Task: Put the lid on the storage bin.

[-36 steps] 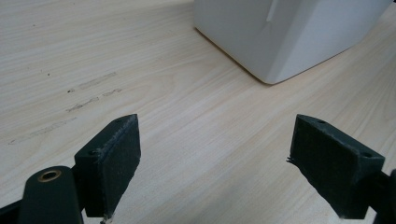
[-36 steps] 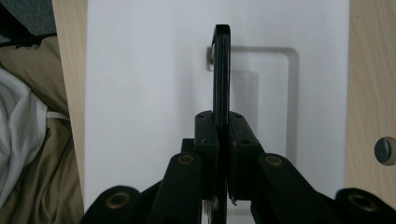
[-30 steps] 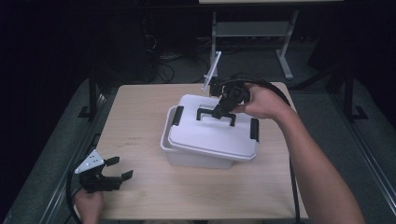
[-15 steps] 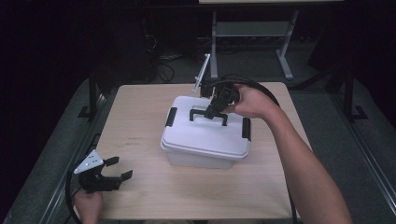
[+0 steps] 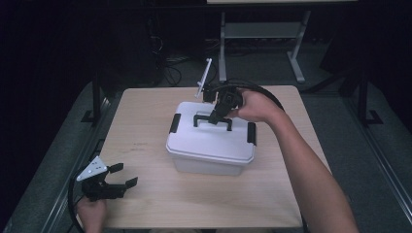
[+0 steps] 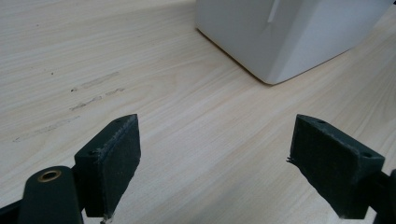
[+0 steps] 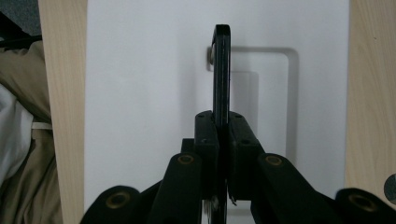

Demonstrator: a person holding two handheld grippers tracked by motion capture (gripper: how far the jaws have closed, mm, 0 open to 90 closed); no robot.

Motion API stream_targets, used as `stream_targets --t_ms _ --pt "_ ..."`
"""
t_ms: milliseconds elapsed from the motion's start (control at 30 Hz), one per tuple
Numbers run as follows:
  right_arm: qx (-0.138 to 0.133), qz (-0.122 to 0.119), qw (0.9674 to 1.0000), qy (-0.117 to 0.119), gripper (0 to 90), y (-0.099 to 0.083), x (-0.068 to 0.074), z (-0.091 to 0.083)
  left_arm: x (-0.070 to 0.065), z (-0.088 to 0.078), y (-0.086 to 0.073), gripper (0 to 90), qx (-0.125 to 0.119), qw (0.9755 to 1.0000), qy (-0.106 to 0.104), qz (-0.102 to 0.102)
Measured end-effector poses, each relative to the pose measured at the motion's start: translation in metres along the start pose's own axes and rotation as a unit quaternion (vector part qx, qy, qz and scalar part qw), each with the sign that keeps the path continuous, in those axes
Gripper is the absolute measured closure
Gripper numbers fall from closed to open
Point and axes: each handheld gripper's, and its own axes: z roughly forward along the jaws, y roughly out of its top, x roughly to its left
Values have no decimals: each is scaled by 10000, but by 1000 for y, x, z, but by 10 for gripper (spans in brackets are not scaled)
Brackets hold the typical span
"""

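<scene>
A white lidded storage box (image 5: 211, 141) is sitting near the middle of the light wooden table (image 5: 145, 131), its lid carrying a black latch on each short side and a black handle (image 5: 213, 120) standing upright on top. The right gripper (image 5: 217, 114) is reaching in from the far right side, held in the person's right hand (image 5: 252, 106), and its jaws are pinching that handle; in the right gripper view the two pads are pressing against either face of the thin black handle (image 7: 221, 74), which is running straight up between them above the white lid (image 7: 149, 84) and its shallow recess. The box is lying directly beneath this gripper, with strips of table showing on both sides of the lid. The left gripper (image 5: 119, 180) is resting at the near left corner of the table, well apart from the box, held by the left hand (image 5: 91, 209). Its jaws are standing spread wide with nothing between them, and in the left gripper view the rounded lower corner of the box (image 6: 285, 37) is showing ahead and to the right, beyond bare tabletop (image 6: 140, 84).
</scene>
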Motion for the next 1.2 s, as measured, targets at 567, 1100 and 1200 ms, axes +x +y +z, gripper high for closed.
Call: stream_targets --t_ms 567,1100,1200 --pt "27 -11 10000 23 841 0 -6 8 0 -1 -1 155 -16 10000 6 -11" --pt "62 -61 9999 75 841 5 -10 22 1 -2 -1 155 -22 10000 13 -15" --pt "70 -67 9999 83 841 6 -10 24 1 -2 -1 155 -28 10000 12 -14"
